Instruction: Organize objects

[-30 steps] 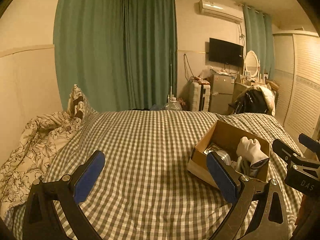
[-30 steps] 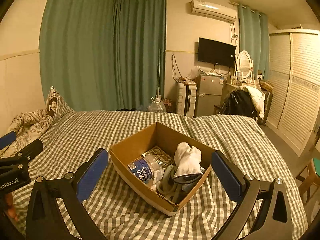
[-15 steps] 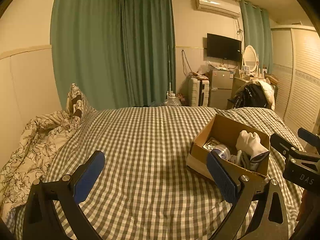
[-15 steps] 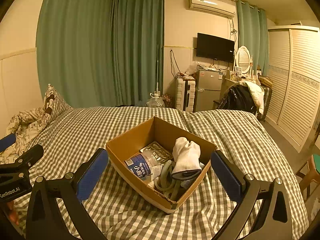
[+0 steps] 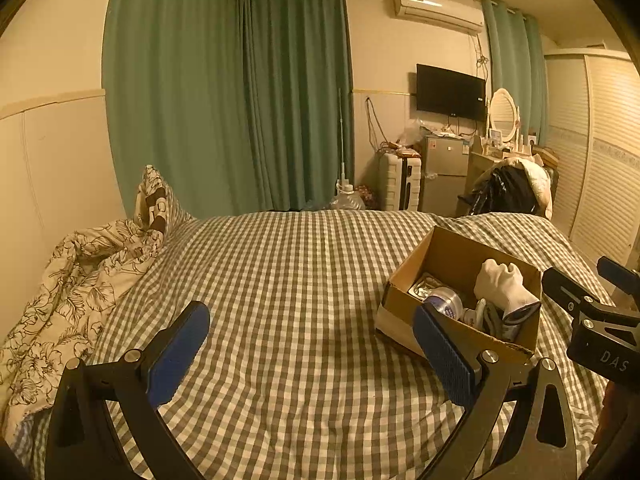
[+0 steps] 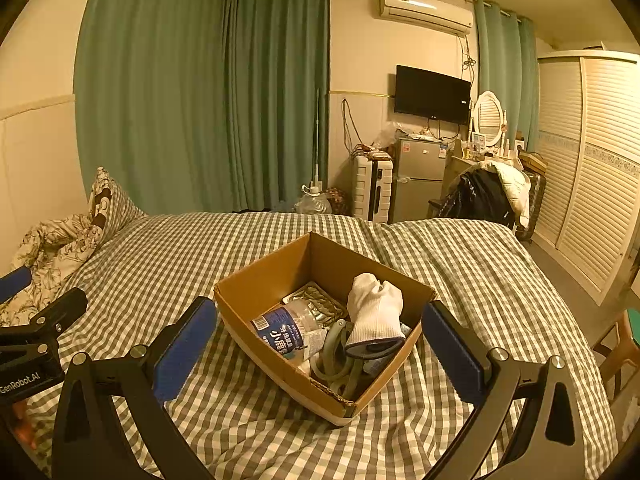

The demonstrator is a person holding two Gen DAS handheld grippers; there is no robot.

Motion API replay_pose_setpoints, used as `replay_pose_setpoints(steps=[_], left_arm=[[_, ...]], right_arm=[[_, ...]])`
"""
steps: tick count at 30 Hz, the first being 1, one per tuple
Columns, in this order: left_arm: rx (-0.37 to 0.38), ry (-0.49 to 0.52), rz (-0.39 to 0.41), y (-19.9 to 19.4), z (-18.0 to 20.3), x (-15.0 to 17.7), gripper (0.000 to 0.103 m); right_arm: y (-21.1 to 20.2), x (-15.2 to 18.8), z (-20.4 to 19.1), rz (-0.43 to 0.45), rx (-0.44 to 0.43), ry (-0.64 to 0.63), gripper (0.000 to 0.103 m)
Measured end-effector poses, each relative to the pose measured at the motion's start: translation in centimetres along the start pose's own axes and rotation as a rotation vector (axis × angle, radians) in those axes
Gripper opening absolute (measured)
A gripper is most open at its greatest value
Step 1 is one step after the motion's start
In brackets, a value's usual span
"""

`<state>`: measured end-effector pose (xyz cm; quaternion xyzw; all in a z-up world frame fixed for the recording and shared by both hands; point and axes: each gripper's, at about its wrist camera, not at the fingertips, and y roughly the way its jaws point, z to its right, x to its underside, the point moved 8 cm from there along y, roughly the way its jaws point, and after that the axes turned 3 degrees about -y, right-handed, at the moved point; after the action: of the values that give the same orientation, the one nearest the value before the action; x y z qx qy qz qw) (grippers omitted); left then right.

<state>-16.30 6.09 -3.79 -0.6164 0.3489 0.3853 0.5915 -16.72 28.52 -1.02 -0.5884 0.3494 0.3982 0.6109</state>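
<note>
An open cardboard box sits on the checked bed. It holds a white sock, a clear water bottle with a blue label, a foil packet and a grey-green looped item. My right gripper is open and empty, its jaws standing either side of the box's near corner, above it. My left gripper is open and empty over bare bed, left of the box. The sock and bottle also show there.
A floral quilt and pillow lie at the bed's left side. Green curtains hang behind. A small fridge, a suitcase, a chair with clothes and a louvred wardrobe stand beyond the bed's far and right edges.
Both grippers have drawn back and risen slightly; the box sits a little lower and farther in both views. Both stay open and empty.
</note>
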Motion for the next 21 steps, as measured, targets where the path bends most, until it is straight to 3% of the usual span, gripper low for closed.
replay_pose_setpoints(steps=[21], left_arm=[[-0.010, 0.003, 0.006, -0.10, -0.21, -0.37, 0.103]], right_arm=[[-0.02, 0.09, -0.32, -0.005, -0.010, 0.000, 0.103]])
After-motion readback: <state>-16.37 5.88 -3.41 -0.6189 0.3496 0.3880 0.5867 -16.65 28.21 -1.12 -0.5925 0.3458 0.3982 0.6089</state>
